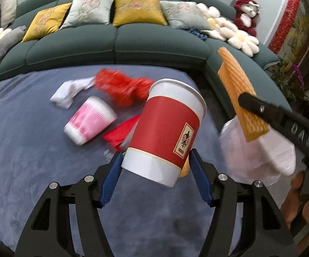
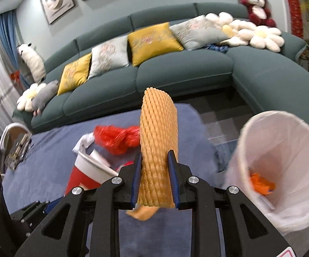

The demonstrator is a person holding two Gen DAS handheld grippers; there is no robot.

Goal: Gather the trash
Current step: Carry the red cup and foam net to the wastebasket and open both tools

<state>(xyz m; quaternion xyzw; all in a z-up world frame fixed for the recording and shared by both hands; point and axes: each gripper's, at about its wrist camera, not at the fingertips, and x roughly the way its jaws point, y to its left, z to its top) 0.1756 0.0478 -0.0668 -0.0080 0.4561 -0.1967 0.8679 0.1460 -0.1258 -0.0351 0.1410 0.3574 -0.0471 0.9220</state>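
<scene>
Both tongs are being kept loaded: the left gripper (image 1: 155,167) is clamped on the red-and-white paper cup (image 1: 167,128), the right gripper (image 2: 155,181) on the orange foam net (image 2: 158,147). Both items are being held above the blue carpet (image 1: 26,160), the lined trash bin (image 2: 283,171) standing beyond its right edge. The cup is being gripped low by its base; slippage is judged possible. The cup's long axis is tilted, mouth pointing up and right. The net is standing upright.
</scene>
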